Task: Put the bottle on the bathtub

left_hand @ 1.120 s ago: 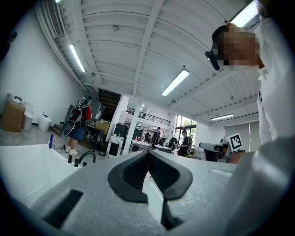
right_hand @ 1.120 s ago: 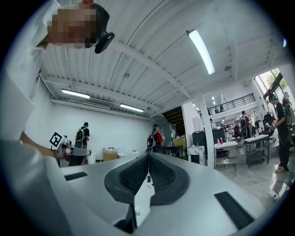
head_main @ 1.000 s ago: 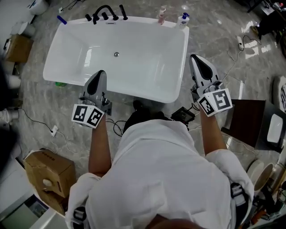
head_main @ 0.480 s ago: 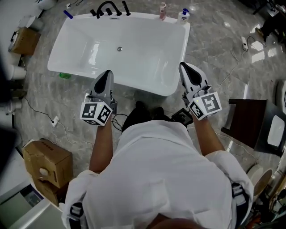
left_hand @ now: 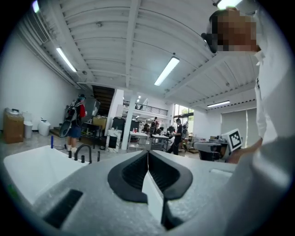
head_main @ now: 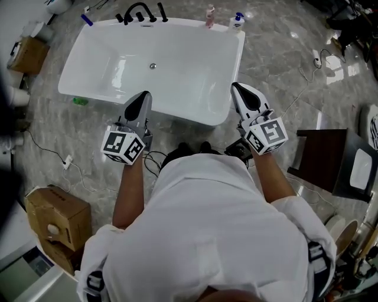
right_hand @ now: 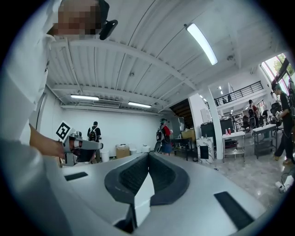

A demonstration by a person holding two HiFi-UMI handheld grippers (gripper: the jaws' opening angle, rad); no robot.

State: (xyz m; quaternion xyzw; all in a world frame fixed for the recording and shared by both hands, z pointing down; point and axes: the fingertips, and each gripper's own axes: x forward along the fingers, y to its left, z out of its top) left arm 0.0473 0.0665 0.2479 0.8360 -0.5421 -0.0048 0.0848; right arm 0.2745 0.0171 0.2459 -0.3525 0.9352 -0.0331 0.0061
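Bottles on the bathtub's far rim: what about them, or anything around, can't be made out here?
Pink bottle and blue-capped bottle, head view: too small to read labels or judge contents.
Green object on the floor beside the bathtub, head view: too small to identify.
Left gripper view: neither bottle can be picked out; the left gripper fills the lower picture.
Floor at the feet, head view: hidden by the person.

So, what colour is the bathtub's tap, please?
Black; the tap shows best in the head view.
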